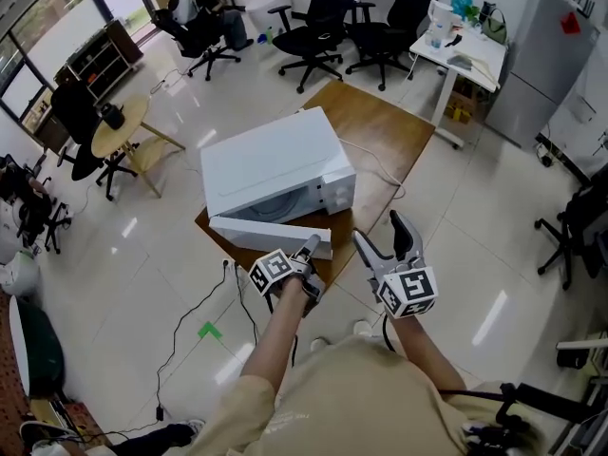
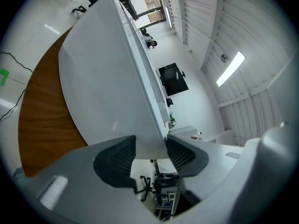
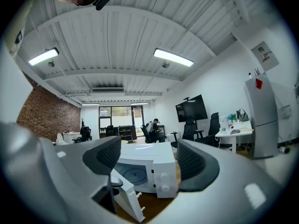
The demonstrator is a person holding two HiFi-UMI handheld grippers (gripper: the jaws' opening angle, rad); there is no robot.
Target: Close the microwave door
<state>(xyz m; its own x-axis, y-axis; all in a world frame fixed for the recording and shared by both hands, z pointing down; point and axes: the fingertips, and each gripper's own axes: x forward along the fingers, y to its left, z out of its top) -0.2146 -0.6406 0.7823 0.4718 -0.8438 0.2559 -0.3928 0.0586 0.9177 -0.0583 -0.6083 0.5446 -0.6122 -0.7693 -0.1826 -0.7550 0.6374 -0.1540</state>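
Observation:
A white microwave [image 1: 275, 164] stands on a brown wooden table [image 1: 380, 126]. Its door [image 1: 271, 233] hangs open, swung out toward me along the table's near edge. My left gripper [image 1: 309, 250] is at the door's right end, shut on its edge. In the left gripper view the white door panel [image 2: 107, 78] runs between the two pads, with the left gripper [image 2: 150, 155] closed around its corner. My right gripper [image 1: 385, 240] hovers open to the right, off the table's near corner, holding nothing. In the right gripper view the microwave [image 3: 154, 167] and its open door [image 3: 126, 199] show between that gripper's [image 3: 145, 162] spread jaws.
Black office chairs [image 1: 318, 27] stand behind the table. A round wooden table [image 1: 119, 126] is at the left, a white desk [image 1: 465, 55] and a grey cabinet [image 1: 546, 60] at the right. A cable [image 1: 185, 321] lies on the tiled floor. A person [image 1: 204, 3] sits far back.

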